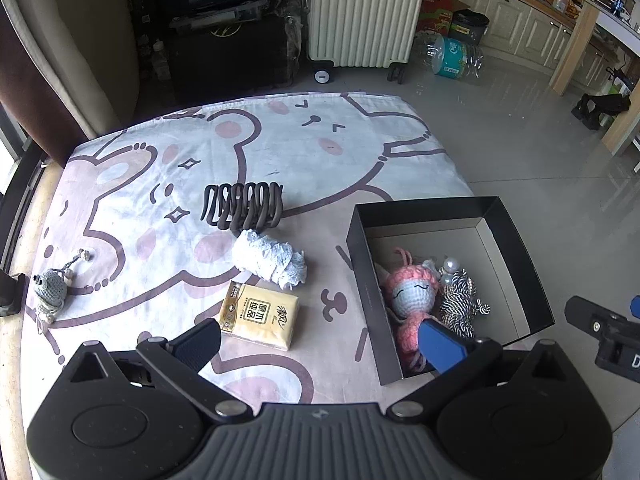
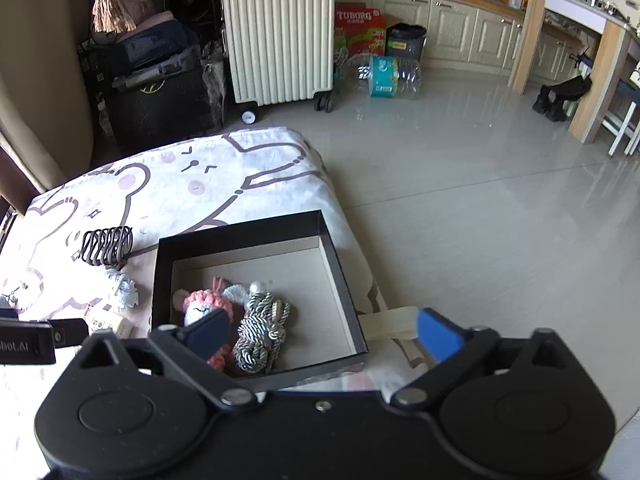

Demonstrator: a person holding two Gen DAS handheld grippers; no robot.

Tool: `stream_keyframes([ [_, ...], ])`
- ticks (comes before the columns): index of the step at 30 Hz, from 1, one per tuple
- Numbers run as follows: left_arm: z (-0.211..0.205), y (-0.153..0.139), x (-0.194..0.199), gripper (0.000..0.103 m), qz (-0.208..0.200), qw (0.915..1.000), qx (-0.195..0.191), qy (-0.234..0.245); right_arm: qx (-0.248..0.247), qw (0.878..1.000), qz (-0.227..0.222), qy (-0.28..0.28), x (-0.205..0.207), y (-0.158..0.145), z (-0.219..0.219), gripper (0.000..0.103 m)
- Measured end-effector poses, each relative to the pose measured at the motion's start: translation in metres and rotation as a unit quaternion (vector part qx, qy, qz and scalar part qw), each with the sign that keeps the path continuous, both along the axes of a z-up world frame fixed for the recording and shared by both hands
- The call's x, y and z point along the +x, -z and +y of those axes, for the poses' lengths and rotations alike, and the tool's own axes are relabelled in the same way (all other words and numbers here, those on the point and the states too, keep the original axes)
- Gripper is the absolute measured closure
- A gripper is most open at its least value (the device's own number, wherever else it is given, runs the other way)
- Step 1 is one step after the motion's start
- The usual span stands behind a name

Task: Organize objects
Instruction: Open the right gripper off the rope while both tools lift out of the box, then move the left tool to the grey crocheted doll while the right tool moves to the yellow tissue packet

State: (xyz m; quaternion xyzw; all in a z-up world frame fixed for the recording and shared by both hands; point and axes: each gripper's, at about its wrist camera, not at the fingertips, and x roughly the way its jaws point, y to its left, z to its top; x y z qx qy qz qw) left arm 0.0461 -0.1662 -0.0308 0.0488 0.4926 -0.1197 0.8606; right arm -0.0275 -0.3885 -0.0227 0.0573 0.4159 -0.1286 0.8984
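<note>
Yellow film on the tissue pack [image 1: 260, 316] marks the nearest loose item, lying flat on the bear-print cloth of the bed [image 1: 320, 148] just ahead of the left claw [image 1: 316, 344], between its two fingers and closer to the left one. That claw is spread wide and holds nothing; the right claw [image 2: 320, 332] is likewise wide apart and empty, hanging above the near edge of the black box [image 2: 340, 272]. Inside the box the pink crochet doll [image 2: 204, 304] and the striped rope bundle [image 2: 260, 328] already lie touching each other against the near wall, leaving the far half bare. Judging by this, the pack is the sensible next pick: the left claw should drop straight down, fingers straddling the pack's short width, and close gently, since the soft wrapper will likely buckle and slip. Further ahead lie the white lace roll [image 1: 272, 260] and, beyond it, the dark hair clip [image 1: 244, 208]; well off to the left sits the grey crochet toy [image 1: 50, 292]. Carrying to the right, the pack should clear the box wall and land in the open far part.
</note>
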Motion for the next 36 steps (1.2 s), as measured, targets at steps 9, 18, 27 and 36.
stream_keyframes([
  [9, 0.005, 0.001, -0.004, 0.000, -0.015, 0.9998, 0.007, 0.012, 0.003, 1.000, -0.012, 0.011, -0.012, 0.000, 0.001, 0.000],
  [18, 0.009, -0.004, -0.005, 0.000, -0.024, 0.9996, -0.006, 0.016, -0.012, 1.000, -0.009, 0.018, -0.016, -0.003, 0.005, 0.000],
  [27, 0.025, -0.007, 0.000, 0.000, -0.035, 0.9994, -0.003, 0.002, -0.012, 0.999, -0.014, 0.040, -0.016, -0.002, 0.000, 0.000],
  [36, 0.068, -0.020, 0.013, 0.000, -0.053, 0.9976, -0.005, -0.043, -0.018, 0.999, -0.024, 0.030, -0.001, -0.007, 0.015, 0.000],
])
